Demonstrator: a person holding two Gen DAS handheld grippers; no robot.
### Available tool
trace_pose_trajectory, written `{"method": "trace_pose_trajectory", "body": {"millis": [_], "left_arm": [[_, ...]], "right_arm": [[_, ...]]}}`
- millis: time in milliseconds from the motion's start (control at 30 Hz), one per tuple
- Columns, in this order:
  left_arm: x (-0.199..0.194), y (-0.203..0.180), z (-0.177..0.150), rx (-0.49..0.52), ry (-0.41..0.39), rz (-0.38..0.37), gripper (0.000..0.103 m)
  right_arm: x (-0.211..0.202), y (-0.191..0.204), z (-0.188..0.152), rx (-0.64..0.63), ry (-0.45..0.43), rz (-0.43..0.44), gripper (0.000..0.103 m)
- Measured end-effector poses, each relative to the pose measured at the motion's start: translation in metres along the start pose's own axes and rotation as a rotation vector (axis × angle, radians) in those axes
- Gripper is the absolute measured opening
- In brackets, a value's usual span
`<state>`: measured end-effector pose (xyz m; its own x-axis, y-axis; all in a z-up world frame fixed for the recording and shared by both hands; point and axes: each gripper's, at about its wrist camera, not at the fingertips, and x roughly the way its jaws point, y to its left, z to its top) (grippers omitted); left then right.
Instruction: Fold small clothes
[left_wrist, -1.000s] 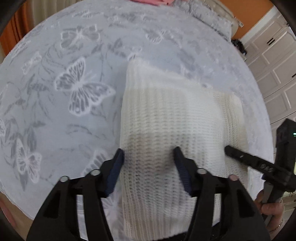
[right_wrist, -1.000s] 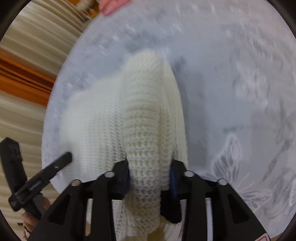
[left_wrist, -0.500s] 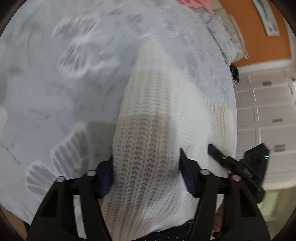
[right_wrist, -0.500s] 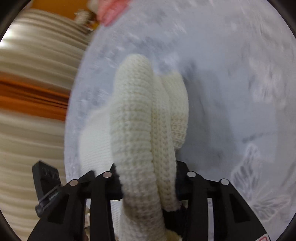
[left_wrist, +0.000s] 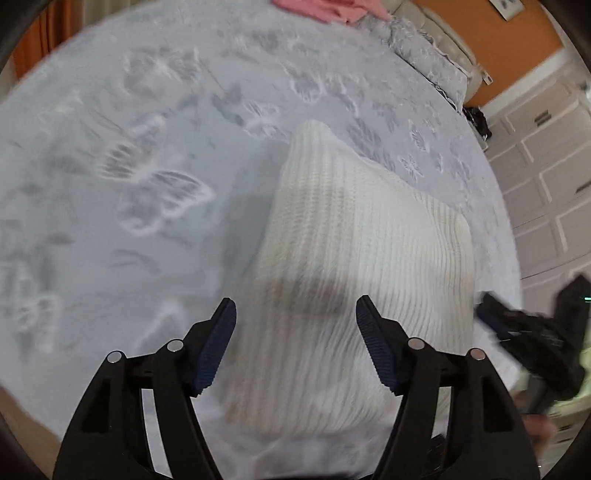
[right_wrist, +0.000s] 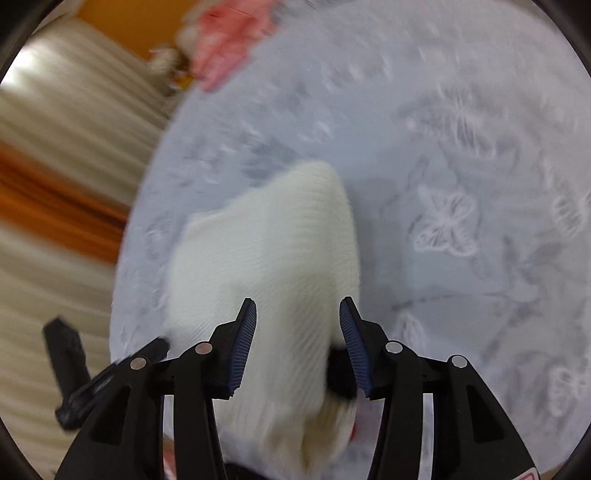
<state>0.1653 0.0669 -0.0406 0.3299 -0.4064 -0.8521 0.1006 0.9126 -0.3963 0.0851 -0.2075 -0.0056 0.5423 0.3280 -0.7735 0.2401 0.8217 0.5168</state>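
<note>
Covering the scene: a pale grey bedspread (left_wrist: 155, 155) with a raised butterfly pattern is stretching across the bed in both wrist views, and it is carrying everything else.
Sweater: a cream knitted sweater (left_wrist: 354, 258) is lying folded on the bedspread, its ribbed surface facing up and one corner pointing toward the far side of the bed; in the right wrist view the same sweater (right_wrist: 280, 251) is sitting directly ahead of the fingers, blurred by motion.
Left gripper: the left gripper (left_wrist: 295, 321) is hovering over the near part of the sweater with its fingers (left_wrist: 218, 343) spread wide, gripping nothing; knit is showing in the gap between them, and whether the tips are touching it is unclear.
Right gripper: the right gripper (right_wrist: 297, 317) is also standing with its fingers (right_wrist: 243, 343) parted and nothing clamped, the sweater's near edge lying between and below them.
Far edge: a pink garment (left_wrist: 328, 9) is resting at the far side of the bedspread, well apart from the sweater.
Pillow: a grey patterned pillow (left_wrist: 424, 55) is lying just beside the pink garment.
</note>
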Motion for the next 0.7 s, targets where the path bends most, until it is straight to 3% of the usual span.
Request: {"method": "trace_pose_trajectory", "body": {"millis": [100, 167, 267, 300, 333, 367, 433, 467, 533, 600, 700], "left_arm": [[-0.007, -0.004, -0.021, 0.055, -0.004, 0.067, 0.075], [-0.002, -0.007, -0.042, 0.089, 0.025, 0.128, 0.075], [-0.002, 0.004, -0.062, 0.032, 0.051, 0.098, 0.079], [-0.002, 0.008, -0.065, -0.004, 0.062, 0.072, 0.080], [0.002, 0.012, -0.067, -0.033, 0.074, 0.044, 0.079], [0.009, 0.018, -0.069, -0.056, 0.096, 0.025, 0.068], [0.020, 0.026, -0.072, -0.089, 0.163, 0.004, 0.036], [0.015, 0.029, -0.074, -0.118, 0.159, -0.022, 0.026], [0.002, 0.027, -0.074, -0.125, 0.153, -0.086, 0.020], [-0.003, 0.022, -0.077, -0.106, 0.150, -0.090, 0.020], [0.016, 0.019, -0.087, -0.087, 0.177, -0.015, 0.020]], "right_arm": [[-0.007, 0.028, -0.032, -0.101, 0.053, 0.029, 0.047], [0.005, 0.040, -0.059, -0.204, 0.113, -0.061, 0.049], [0.021, 0.035, -0.079, -0.221, 0.152, -0.117, 0.062], [0.029, 0.030, -0.082, -0.202, 0.163, -0.101, 0.062], [0.033, 0.025, -0.081, -0.193, 0.168, -0.088, 0.045], [0.039, 0.021, -0.079, -0.179, 0.174, -0.082, 0.006], [0.040, 0.013, -0.067, -0.107, 0.176, -0.069, 0.007], [0.025, 0.010, -0.057, -0.083, 0.127, -0.052, 0.007], [0.005, 0.009, -0.051, -0.113, 0.076, -0.071, 0.007], [-0.002, -0.001, -0.049, -0.127, 0.076, -0.097, 0.007], [0.045, -0.030, -0.067, -0.128, 0.217, -0.180, 0.008]]}}
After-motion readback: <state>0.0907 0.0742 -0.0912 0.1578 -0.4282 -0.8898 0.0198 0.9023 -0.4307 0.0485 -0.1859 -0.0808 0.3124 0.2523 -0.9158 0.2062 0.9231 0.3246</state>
